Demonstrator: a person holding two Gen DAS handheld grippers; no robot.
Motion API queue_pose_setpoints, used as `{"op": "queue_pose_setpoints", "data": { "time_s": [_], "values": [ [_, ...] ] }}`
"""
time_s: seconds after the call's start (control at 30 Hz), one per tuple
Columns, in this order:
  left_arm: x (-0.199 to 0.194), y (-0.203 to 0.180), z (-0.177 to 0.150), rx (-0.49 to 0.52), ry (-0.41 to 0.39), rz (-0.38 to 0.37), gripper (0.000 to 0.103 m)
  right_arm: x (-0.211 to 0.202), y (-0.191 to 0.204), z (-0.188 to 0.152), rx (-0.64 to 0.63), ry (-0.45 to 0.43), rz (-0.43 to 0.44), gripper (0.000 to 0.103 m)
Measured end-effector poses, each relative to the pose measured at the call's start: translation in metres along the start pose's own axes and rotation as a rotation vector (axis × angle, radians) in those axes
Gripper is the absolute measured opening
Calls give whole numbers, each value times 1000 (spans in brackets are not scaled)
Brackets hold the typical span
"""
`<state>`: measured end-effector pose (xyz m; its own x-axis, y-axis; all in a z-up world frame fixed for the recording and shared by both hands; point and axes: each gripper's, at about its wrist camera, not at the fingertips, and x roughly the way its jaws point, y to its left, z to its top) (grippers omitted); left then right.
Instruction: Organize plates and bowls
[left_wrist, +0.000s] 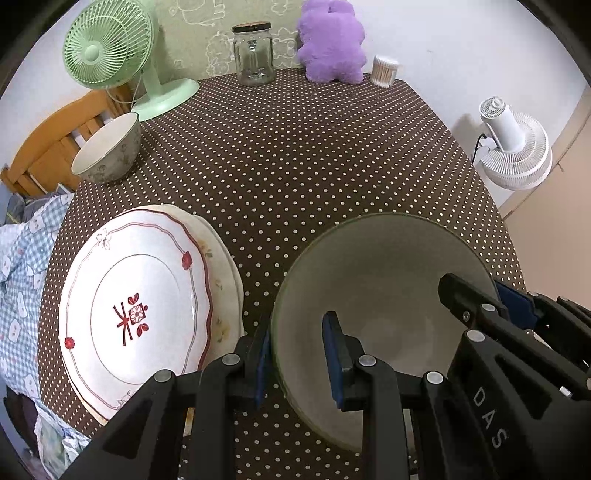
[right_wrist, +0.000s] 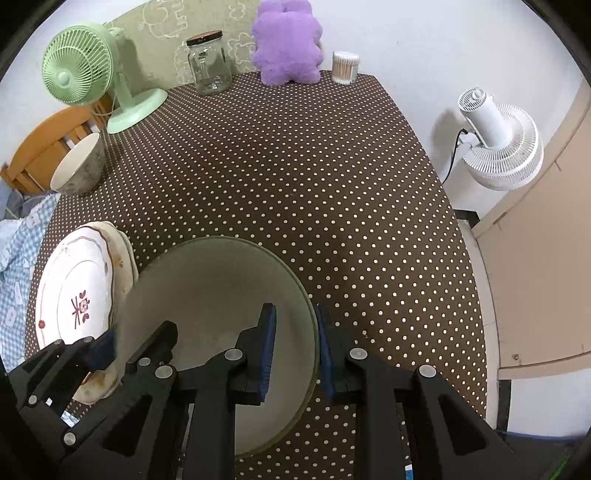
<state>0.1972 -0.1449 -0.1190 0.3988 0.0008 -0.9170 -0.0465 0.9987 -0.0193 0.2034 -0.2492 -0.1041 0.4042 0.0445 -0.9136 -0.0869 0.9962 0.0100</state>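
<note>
Together, the two grippers hold one large bowl (left_wrist: 373, 295) over the near part of a table (left_wrist: 295, 166) covered in a brown cloth with white dots. The left gripper (left_wrist: 297, 354) pinches the bowl's left wall: one blue pad sits outside the rim and the other inside, both pressed against the thin wall, so the jaws are nearly closed on it. The right gripper (right_wrist: 295, 350) does the same on the opposite wall, one pad inside the bowl and one outside, clamped on the rim. Each gripper also shows in the other's view, at the far side of the bowl. The bowl is pale inside with a greenish rim, and looks empty. Whether its base touches the cloth cannot be told from either view.

Just left of the bowl lies a stack of plates (left_wrist: 136, 310); the top plate is white with a wavy red line and a red flower mark at its centre, and a cream plate shows beneath it. Their edge and the bowl's rim come close in the right wrist view, but contact is unclear. A second, smaller bowl (left_wrist: 107, 151) stands well apart at the table's far left edge, near a green fan (left_wrist: 110, 48). Along the far edge stand a glass jar (left_wrist: 253, 55), a purple plush toy (left_wrist: 330, 40) and a tub of cotton swabs (left_wrist: 385, 70).
</note>
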Motion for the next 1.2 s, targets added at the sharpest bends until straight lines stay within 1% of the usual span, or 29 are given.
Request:
{"op": "queue_pose_setpoints", "data": {
  "time_s": [0.3,0.5,0.53,0.57,0.6,0.63,0.67,0.7,0.73,0.77,0.87,0.97,1.07,1.1,1.2],
  "values": [
    [2,3,0,8,4,-18,24,0,3,0,-3,-1,-16,25],
    [2,1,-2,20,10,-45,37,-1,3,-1,-10,3,-18,26],
    [3,0,-3,22,15,-56,41,-1,3,-1,-12,7,-15,30],
    [3,0,-3,24,19,-61,48,0,2,-1,-12,17,-4,34],
    [3,-1,-4,27,24,-64,52,2,1,-2,-7,36,16,44],
    [3,-2,-3,30,30,-63,61,3,0,-2,-1,46,31,54],
    [2,-3,-4,30,32,-62,66,2,-1,-4,3,47,47,59],
    [0,-4,-4,30,30,-59,68,0,-2,-4,3,42,54,66],
    [-2,-5,-4,34,28,-53,76,-2,-3,-4,2,36,57,71],
    [-6,-6,-3,40,17,-43,82,-5,-3,-4,-6,29,62,73],
    [-17,-8,1,40,-18,-26,85,-12,-4,1,-29,7,95,74],
    [-26,-5,7,13,-33,2,85,-17,-3,8,-46,-11,122,74],
    [-37,3,14,-32,-49,11,85,-26,0,18,-58,-23,150,74],
    [-41,6,16,-46,-67,10,85,-30,1,20,-58,-34,158,74],
    [-49,17,22,-71,-88,26,85,-40,9,28,-87,-70,173,74]
  ]
}}
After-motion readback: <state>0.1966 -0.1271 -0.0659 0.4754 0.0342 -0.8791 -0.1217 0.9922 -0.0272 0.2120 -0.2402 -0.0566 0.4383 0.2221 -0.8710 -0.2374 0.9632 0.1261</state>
